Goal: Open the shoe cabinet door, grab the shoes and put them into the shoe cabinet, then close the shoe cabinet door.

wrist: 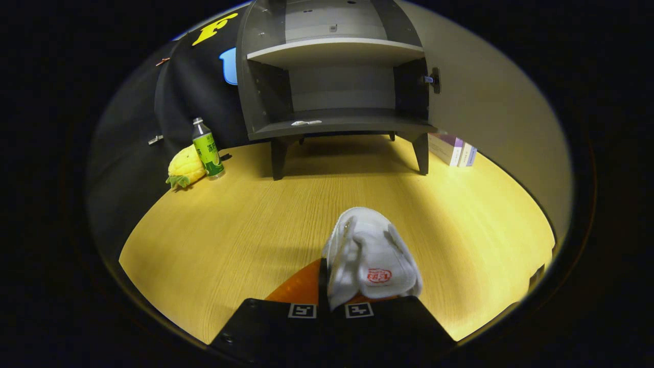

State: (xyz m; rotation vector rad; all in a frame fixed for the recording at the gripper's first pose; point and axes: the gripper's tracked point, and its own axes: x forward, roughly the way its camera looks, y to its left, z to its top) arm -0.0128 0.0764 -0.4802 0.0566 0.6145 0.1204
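Gripper view: gripper (334, 294) clamps a white shoe (370, 255) whose heel hides behind the fingers, cabinet (334, 122) open beyond.

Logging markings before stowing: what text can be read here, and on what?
Shoe, clamped in the gripper: red stamp, too blurred.
Green bottle: label print, too small.
Boxes beside the cabinet: nothing legible.

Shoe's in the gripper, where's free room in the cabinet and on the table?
Gripper shut on white shoe. Cabinet lower shelf bare except a small scrap at left; upper shelf bare. Table open ahead; bottle and plush crowd left, boxes right.
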